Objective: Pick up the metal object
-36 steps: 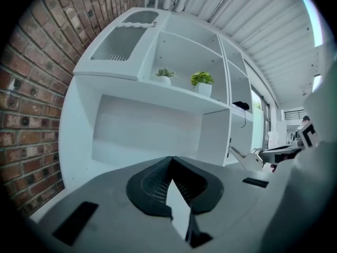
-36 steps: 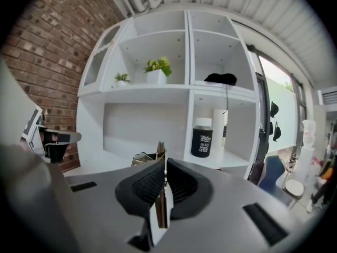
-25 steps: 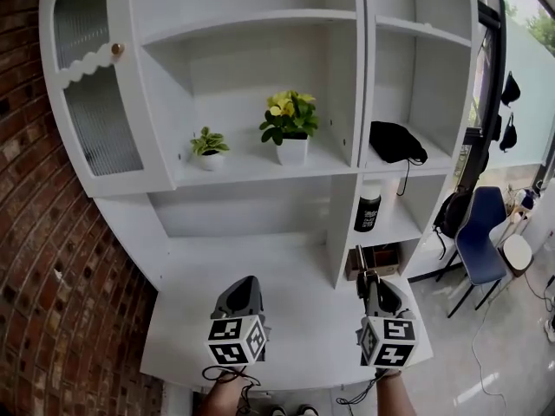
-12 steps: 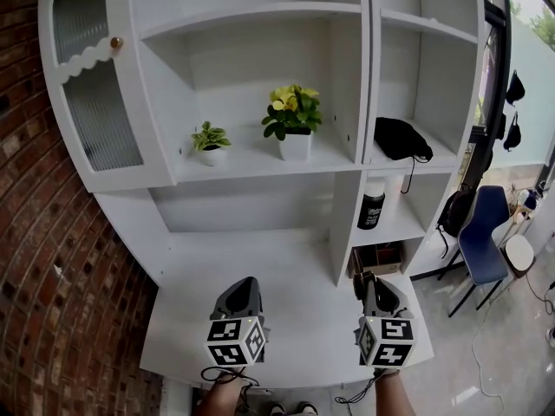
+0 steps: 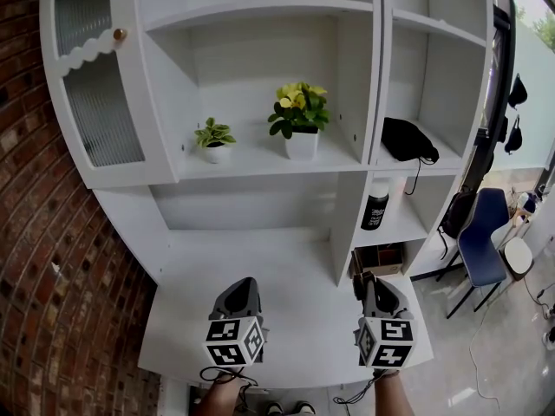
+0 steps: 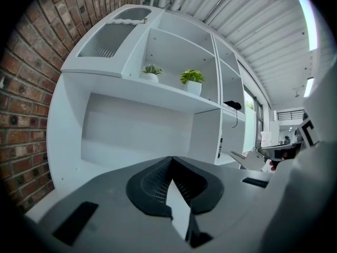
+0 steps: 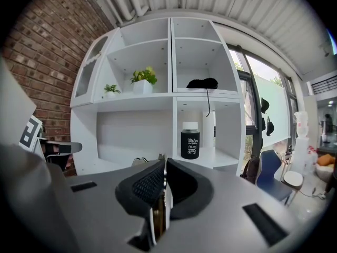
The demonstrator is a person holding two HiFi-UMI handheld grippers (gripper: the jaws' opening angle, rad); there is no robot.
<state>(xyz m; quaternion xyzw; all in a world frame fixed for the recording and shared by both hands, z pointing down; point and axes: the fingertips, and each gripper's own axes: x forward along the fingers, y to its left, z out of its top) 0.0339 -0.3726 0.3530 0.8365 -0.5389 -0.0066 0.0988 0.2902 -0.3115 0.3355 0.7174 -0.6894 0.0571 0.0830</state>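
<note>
Grey plastic shell and black ridged pads on the right gripper [image 5: 371, 281], clamped on a thin metal strip [image 7: 158, 217]. Strip brassy along one edge, standing edgewise between the jaws, tip just showing past them. Same grey shell and ribbed pads on the left gripper [image 5: 243, 282], tips pressed together on nothing.

Both over the front part of the smooth white table [image 5: 286, 328], side by side and apart, with bare surface ahead up to the back panel. Beyond, a white shelf unit [image 5: 260, 167] of square-edged compartments.

Straight ahead of the right gripper, a black cylindrical jar [image 7: 190, 140] with a white lid, alone in its compartment with room on both sides. One shelf up, a soft black bag [image 5: 406, 140], cord hanging over the edge. Left of it, a yellow-flowered plant [image 5: 299, 121] and a small green plant [image 5: 215, 139], each in a white pot. Rough red brick wall [image 5: 35, 258] at the far left.

Strip plain only in the right gripper view. Blue chair [image 5: 481, 245] in the head and right gripper views, outside the left gripper view.
</note>
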